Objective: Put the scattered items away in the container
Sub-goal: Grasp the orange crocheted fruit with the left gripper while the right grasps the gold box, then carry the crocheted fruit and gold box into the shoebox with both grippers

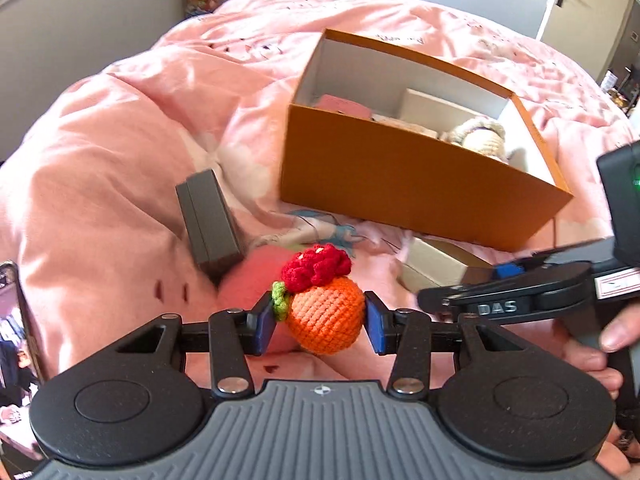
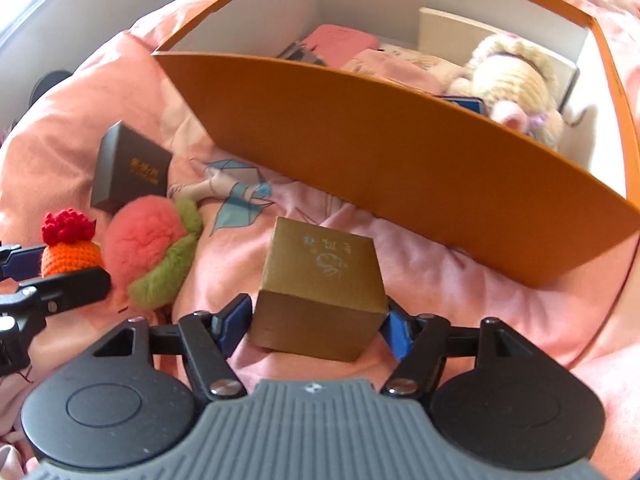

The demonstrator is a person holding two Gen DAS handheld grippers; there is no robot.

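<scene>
My left gripper: closed on the crocheted orange, blue pads pressed to its two sides, the red knitted topping and green leaf standing clear above. Judged soft, very light, squashy yarn; it will give under the pads rather than slip, and the round belly is the proper hold, not the loose topping. My right gripper: fingers set against the near lower corners of the gold box, which sits on the pink quilt; contact looks made on both sides, so I count it as gripped. Judged stiff card, light, smooth-faced and somewhat slippery; flat opposite walls are the place to squeeze, low and square. Just left of the gold box: pink fluffy peach with green trim, soft and compressible, lying loose beside the orange. Farther left: dark grey box with gold lettering, rigid, tilted on the quilt. Far side, behind all these: orange container, open-topped, white inside, already holding a cream woolly toy, a pink pouch and a pale box. Remaining to go in, by my reckoning: orange, gold box, peach, dark grey box.
</scene>
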